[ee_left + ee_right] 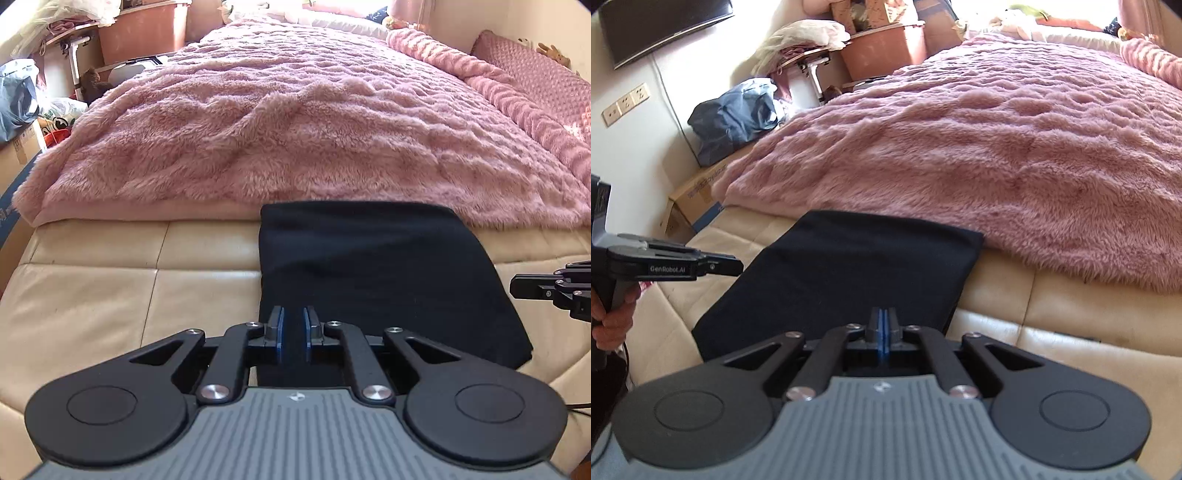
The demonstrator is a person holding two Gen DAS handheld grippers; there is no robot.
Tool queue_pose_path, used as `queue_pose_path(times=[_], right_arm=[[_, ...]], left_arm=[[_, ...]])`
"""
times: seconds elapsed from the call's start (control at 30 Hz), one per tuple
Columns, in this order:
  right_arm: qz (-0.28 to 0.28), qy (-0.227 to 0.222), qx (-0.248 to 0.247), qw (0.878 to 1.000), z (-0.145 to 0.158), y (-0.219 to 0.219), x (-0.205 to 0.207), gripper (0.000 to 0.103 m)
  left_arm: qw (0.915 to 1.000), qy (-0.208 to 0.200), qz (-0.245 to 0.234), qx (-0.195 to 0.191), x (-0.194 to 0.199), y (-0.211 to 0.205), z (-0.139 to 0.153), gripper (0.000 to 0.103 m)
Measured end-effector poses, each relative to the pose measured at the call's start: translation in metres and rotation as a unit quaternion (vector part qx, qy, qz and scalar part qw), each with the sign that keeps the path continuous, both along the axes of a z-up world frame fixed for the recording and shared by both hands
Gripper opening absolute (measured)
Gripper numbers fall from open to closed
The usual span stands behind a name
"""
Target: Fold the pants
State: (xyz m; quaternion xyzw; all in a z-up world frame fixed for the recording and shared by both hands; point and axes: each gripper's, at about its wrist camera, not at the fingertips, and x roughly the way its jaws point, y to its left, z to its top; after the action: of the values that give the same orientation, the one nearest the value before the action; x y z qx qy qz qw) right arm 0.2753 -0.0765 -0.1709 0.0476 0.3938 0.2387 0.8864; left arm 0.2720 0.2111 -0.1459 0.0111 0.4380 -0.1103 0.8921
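bed: pink fluffy blanket (295,122) ahead of me | near edge: cream leather cushion (110,288) (seamed panels) | far right: rolled pink throw (480,74) | left side: blue bag (735,114) on cardboard box (694,199) | wall: dark screen (661,26), sockets (626,103) | beyond: terracotta tub (886,48)

Pants (373,273) on bench (110,295) before blanket (295,122)

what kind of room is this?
Most likely a lived-in bedroom: a bed under a fluffy pink blanket, pillows along the wall, and bags and boxes piled beside it.
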Motion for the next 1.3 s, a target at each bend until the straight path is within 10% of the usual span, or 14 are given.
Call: queue_pose_path(times=[0.4,0.7,1.03,1.3], right_arm=[[0.007,0.027,-0.049,0.998,-0.043,0.014,-0.027,0.0],[-0.001,-0.014,-0.044,0.999,0.032,0.009,-0.053,0.004],[-0.049,-0.15,-0.003,0.988,0.142,-0.025,-0.158,0.071],[-0.082,-0.206,0.0,0.975,0.166,-0.035,-0.225,0.082]], left_arm=[[0.9988,0.033,0.027,0.022,-0.027,0.007,-0.035,0.022],[0.9959,-0.063,0.043,0.049,-0.069,-0.014,0.055,0.028],[0.966,-0.234,0.106,0.028,-0.166,-0.07,0.161,0.093],[0.9539,-0.252,0.147,0.072,-0.209,-0.106,0.157,0.099]])
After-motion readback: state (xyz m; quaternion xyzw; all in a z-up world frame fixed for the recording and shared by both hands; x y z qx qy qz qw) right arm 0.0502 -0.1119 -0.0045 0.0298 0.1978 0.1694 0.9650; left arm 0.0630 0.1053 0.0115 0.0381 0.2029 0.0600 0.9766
